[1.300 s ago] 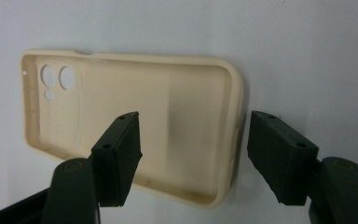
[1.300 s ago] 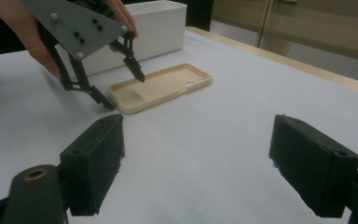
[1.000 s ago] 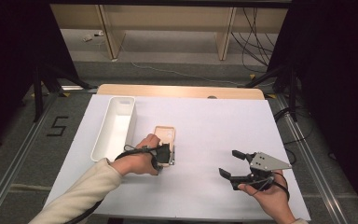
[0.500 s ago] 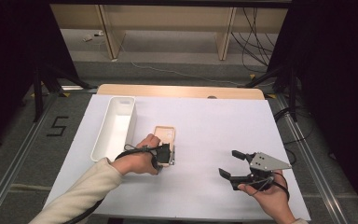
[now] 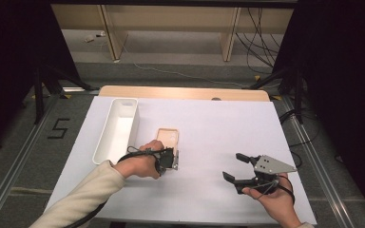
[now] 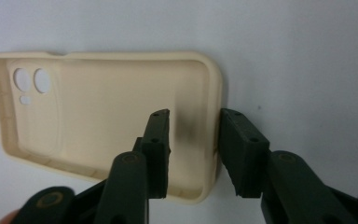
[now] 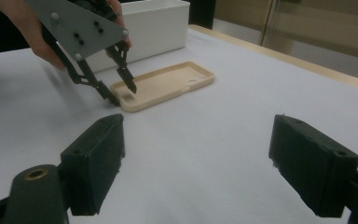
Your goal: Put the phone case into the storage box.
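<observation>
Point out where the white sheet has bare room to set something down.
Bare: the stretch between the phone case and the right gripper, and beyond it to the far edge. Crowded: white bin, case and left gripper sit together.

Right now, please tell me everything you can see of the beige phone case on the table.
The phone case is beige, looks like soft matte plastic or silicone, and lies flat on the white table with its hollow inside facing up. It has rounded corners, a raised rim, and two round camera holes with a smaller one beside them at one end. It lies beside the white tray, apart from it. The left gripper straddles the rim at the end opposite the holes, one jaw inside, one outside, having just been closing; a firm grip is unclear.
</observation>
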Demonstrator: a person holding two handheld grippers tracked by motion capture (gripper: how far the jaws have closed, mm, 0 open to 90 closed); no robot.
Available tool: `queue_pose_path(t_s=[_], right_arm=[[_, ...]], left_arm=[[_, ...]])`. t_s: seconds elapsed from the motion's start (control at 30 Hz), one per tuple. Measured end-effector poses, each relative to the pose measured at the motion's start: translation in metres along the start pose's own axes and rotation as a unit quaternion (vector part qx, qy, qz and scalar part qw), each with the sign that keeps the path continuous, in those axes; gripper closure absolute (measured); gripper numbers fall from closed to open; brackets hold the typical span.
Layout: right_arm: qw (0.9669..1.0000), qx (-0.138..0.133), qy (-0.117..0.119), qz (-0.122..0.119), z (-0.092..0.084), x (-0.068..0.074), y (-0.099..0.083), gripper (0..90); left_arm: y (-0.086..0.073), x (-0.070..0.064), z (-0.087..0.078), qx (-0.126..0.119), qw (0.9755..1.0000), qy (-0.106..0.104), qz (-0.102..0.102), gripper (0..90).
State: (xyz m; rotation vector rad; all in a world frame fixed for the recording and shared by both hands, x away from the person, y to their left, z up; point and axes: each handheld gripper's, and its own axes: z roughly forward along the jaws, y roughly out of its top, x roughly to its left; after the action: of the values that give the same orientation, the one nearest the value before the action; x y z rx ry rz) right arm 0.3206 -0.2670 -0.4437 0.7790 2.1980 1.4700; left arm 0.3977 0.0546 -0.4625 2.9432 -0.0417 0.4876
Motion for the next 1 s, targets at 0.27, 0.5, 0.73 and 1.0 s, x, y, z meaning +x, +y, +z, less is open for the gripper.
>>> queue_pose_path(t_s=[0.27, 0.5, 0.73, 1.0], right_arm=[[1.0000, 0.005, 0.003, 0.004, -0.0002, 0.0006, 0.0000, 19.5], [1.0000, -0.006, 0.001, -0.002, 0.0013, 0.0001, -0.0005, 19.5], [1.0000, -0.001, 0.001, -0.002, 0.0007, 0.0000, -0.0003, 19.5], [0.9999, -0.006, 0.009, 0.006, 0.0018, 0.0008, -0.0008, 19.6]], left_arm=[[-0.0003, -0.0009, 0.0000, -0.001, 0.9999, -0.011, 0.006, 71.9], [-0.0008, -0.0014, 0.0002, -0.003, 0.9998, -0.019, 0.006, 78.0], [-0.0006, -0.0016, 0.0003, -0.002, 0.9997, -0.021, 0.009, 81.1], [-0.0001, -0.0022, 0.0001, 0.000, 0.9997, -0.020, 0.009, 83.1]])
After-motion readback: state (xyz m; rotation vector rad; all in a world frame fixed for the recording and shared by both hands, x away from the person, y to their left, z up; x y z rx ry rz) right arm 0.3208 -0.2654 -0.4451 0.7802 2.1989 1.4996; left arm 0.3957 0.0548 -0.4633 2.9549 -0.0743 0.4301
